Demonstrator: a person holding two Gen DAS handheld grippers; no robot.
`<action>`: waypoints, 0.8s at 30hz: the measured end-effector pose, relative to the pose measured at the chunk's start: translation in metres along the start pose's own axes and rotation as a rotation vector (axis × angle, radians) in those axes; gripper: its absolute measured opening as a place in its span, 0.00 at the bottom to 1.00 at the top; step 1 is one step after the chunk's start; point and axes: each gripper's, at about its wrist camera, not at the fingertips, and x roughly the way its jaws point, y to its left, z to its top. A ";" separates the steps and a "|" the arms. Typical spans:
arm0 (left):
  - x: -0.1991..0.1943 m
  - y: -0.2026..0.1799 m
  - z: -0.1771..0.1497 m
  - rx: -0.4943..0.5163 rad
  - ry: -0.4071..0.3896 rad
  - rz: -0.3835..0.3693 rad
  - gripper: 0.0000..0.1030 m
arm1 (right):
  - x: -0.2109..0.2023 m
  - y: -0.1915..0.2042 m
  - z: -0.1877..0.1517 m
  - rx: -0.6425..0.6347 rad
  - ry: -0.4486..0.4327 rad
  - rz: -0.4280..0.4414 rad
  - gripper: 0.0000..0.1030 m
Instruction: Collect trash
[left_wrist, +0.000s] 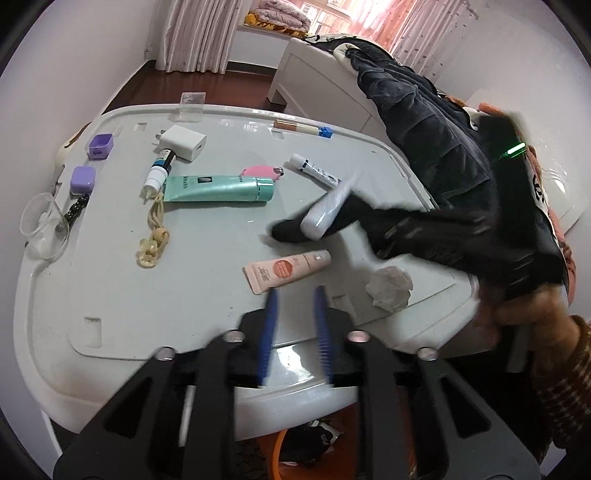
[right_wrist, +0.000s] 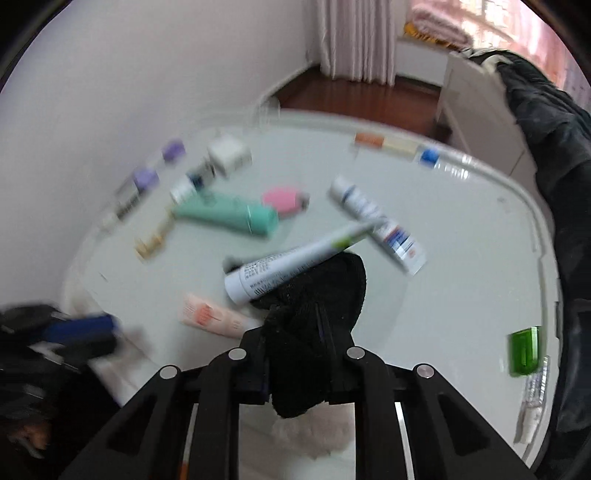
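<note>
Pale grey plastic table top (left_wrist: 110, 280) with a raised white rim, crowded. Landmark: the mint-green squeeze tube (left_wrist: 218, 189) lying flat near the middle. Behind it, a white wall charger (left_wrist: 183, 142) and a small white-and-blue dropper bottle (left_wrist: 159, 170); just to its right, a pink oval clip (left_wrist: 258, 172), then a white tube with blue print (left_wrist: 314, 170). Left of it, two lilac plastic boxes (left_wrist: 99, 146) and a clear glass cup (left_wrist: 42, 225). In front of it, a beige cord with beads (left_wrist: 155, 236) and a peach-pink cosmetic tube (left_wrist: 286, 269).

Crumpled white tissue ball (left_wrist: 389, 286) — the evident trash — lies right of the peach tube, near the table's front edge, untouched.

Right gripper (right_wrist: 295, 325) is clamped on a black knitted sock (right_wrist: 317, 295), and a white tube with grey print and a green mark (right_wrist: 291, 264) rests across the sock, above the table, in front of the mint tube. The right wrist view is motion-blurred.

Left gripper (left_wrist: 295, 295), blue pads (left_wrist: 267, 321) apart with nothing between them, hovers just in front of the peach tube.

Print on the tubes is too small to read.
</note>
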 end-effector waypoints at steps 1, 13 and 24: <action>0.001 -0.001 0.000 0.002 0.003 -0.006 0.26 | -0.012 -0.001 0.001 0.008 -0.030 0.003 0.17; 0.042 -0.035 0.025 0.171 0.076 0.051 0.34 | -0.111 -0.052 0.003 0.152 -0.289 0.058 0.18; 0.153 -0.036 0.092 0.174 0.205 0.173 0.37 | -0.120 -0.073 -0.009 0.166 -0.312 0.061 0.18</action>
